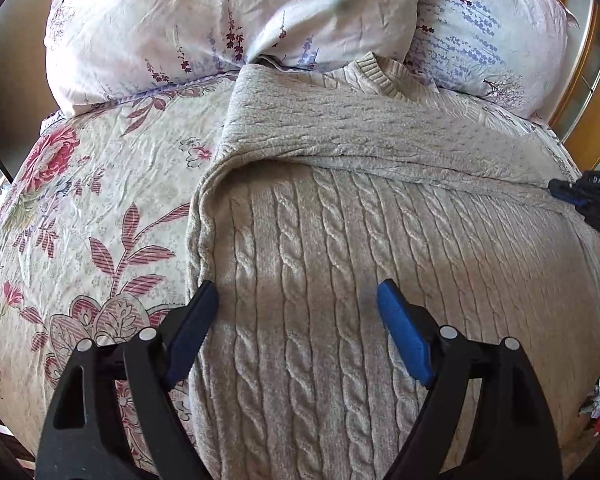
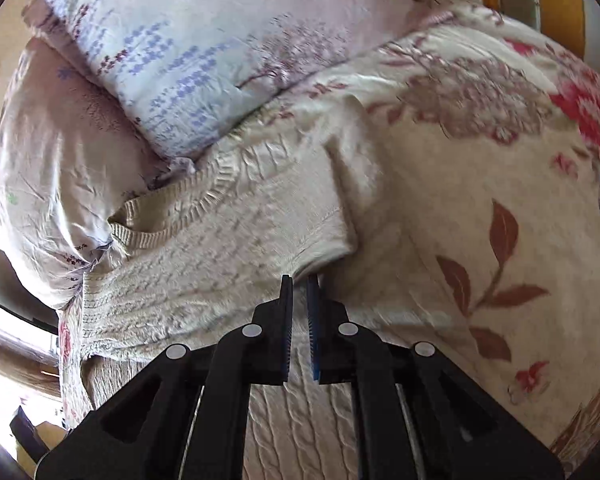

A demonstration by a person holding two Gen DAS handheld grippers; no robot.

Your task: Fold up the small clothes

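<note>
Two pillows (image 1: 228,28) sit at the head of the bed, and one beige cable-knit sweater (image 1: 340,248) lies below them on the floral bedspread (image 1: 100,208), its ribbed collar (image 1: 380,76) just touching the pillows. From my left wrist camera I see the sweater's body spread wide and a folded layer lying across its upper part; my left gripper (image 1: 298,304) hangs over the knit with its jaws spread wide, nothing between them, one blue pad (image 1: 404,332) above the fabric and the other finger (image 1: 192,328) at the sweater's left edge. That view also catches my right gripper (image 1: 580,192) at the sweater's far right edge, which the other camera cannot show from outside. My right wrist camera, somewhat blurred, shows what the left misses: the right gripper (image 2: 300,280) clenched, its fingers nearly together right at the folded fabric's edge (image 2: 320,256); I cannot tell whether cloth is pinched.
</note>
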